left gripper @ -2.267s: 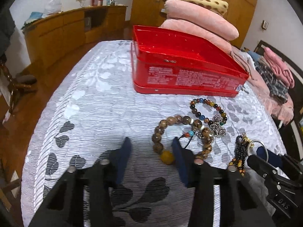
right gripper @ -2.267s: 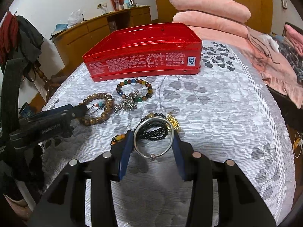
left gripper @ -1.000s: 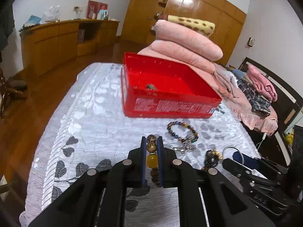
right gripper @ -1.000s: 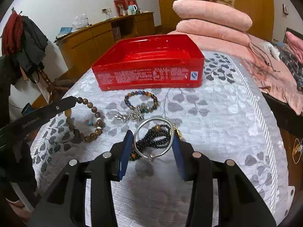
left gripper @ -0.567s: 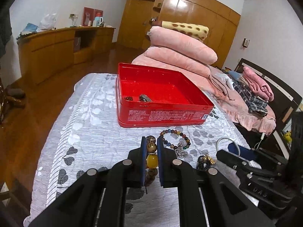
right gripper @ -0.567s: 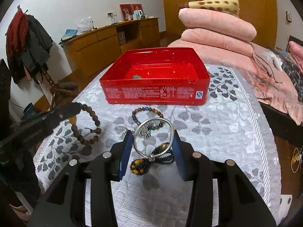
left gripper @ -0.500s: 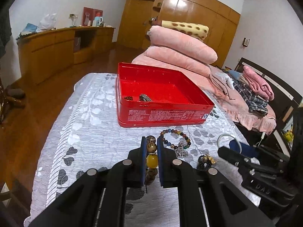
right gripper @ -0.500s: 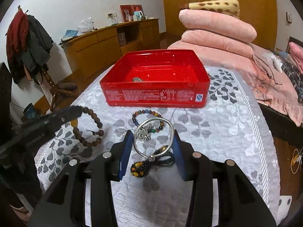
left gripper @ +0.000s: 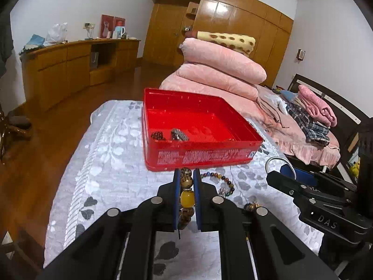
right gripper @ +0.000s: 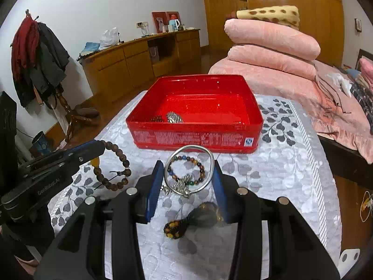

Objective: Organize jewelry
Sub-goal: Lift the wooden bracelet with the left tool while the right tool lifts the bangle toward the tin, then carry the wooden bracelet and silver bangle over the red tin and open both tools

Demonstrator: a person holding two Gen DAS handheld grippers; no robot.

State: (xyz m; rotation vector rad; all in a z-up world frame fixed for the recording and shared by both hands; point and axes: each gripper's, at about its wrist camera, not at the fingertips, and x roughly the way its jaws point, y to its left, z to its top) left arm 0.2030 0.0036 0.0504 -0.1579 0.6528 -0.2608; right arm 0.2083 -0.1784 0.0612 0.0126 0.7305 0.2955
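My left gripper (left gripper: 187, 179) is shut on a brown wooden bead bracelet (left gripper: 186, 197) with a yellow bead, held above the leaf-patterned cover (left gripper: 112, 163). My right gripper (right gripper: 187, 170) is shut on a silver bangle (right gripper: 190, 146), also lifted. The open red tin (left gripper: 202, 149) stands just beyond both grippers and holds a few small pieces (right gripper: 174, 117). On the cover lie a multicoloured bead bracelet (right gripper: 184, 157), a silver chain piece (right gripper: 183, 183) and a dark bead string (right gripper: 177, 229). In the right wrist view the wooden bracelet (right gripper: 121, 163) hangs from the left gripper's tip.
Folded pink quilts (left gripper: 221, 70) are stacked behind the tin. The cover's left edge drops to a wooden floor (left gripper: 46, 144). A coat stand (right gripper: 39, 53) and a long wooden cabinet (right gripper: 139, 60) stand further left. Folded clothes (left gripper: 310, 114) lie at the right.
My left gripper shut on the wooden bracelet and lifted it off the cover. My right gripper rose with the bangle, away from the dark bead string. The tin's inside now shows.
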